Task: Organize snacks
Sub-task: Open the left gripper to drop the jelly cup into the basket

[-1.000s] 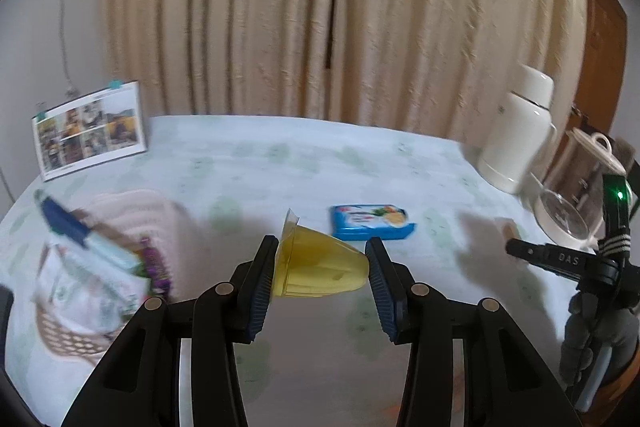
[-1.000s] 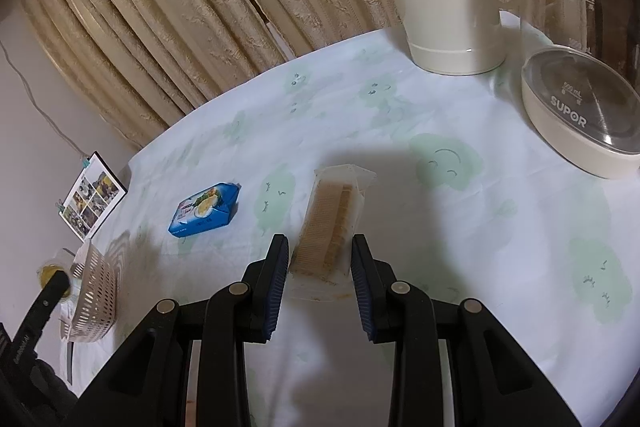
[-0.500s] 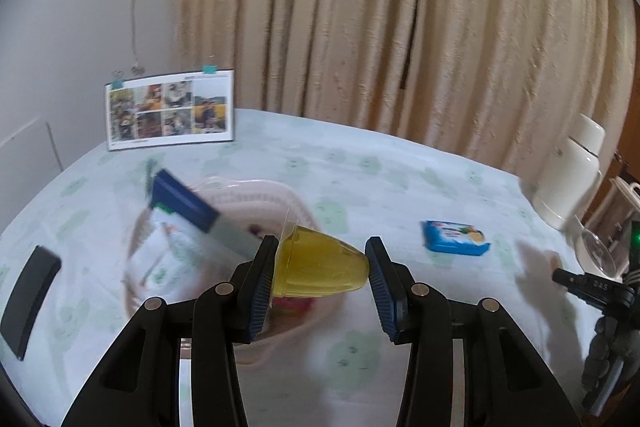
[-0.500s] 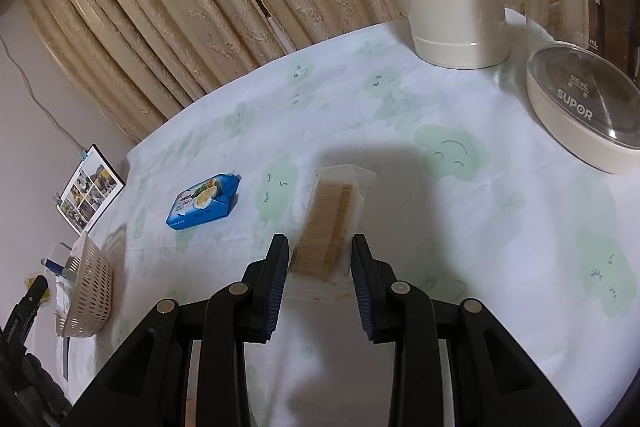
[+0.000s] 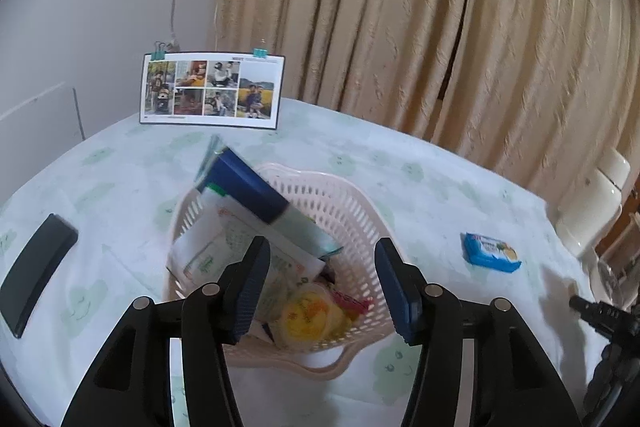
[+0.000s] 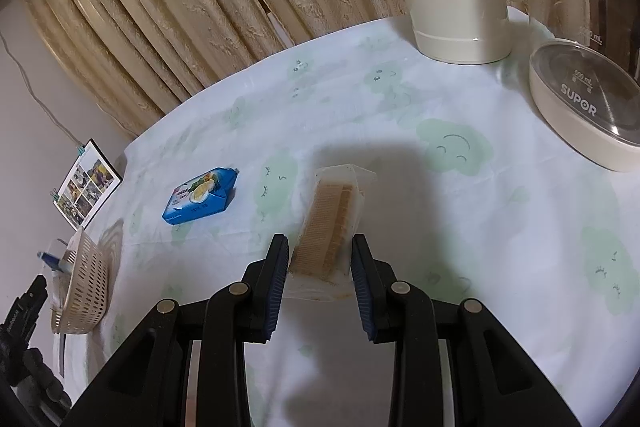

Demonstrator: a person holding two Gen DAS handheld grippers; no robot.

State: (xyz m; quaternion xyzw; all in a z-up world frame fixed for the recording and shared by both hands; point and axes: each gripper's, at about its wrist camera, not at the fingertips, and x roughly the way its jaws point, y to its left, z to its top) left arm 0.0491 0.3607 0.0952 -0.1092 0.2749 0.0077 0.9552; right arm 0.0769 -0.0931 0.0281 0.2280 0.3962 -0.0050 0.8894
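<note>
My left gripper (image 5: 320, 283) no longer holds the yellow jelly cup (image 5: 308, 315); its jaws now stand apart above the basket (image 5: 352, 211), and the cup lies inside among a blue-capped packet (image 5: 252, 187) and white pouches (image 5: 216, 247). My right gripper (image 6: 320, 267) stays clamped on the wafer pack (image 6: 330, 223) over the table (image 6: 500, 207). The blue snack pack (image 6: 200, 195) lies on the cloth, well apart from the basket.

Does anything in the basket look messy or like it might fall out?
Yes. In the basket, the long blue-ended packet lies slanted, its end poking over the rim. The yellow jelly cup sits tipped among the other snacks.
</note>
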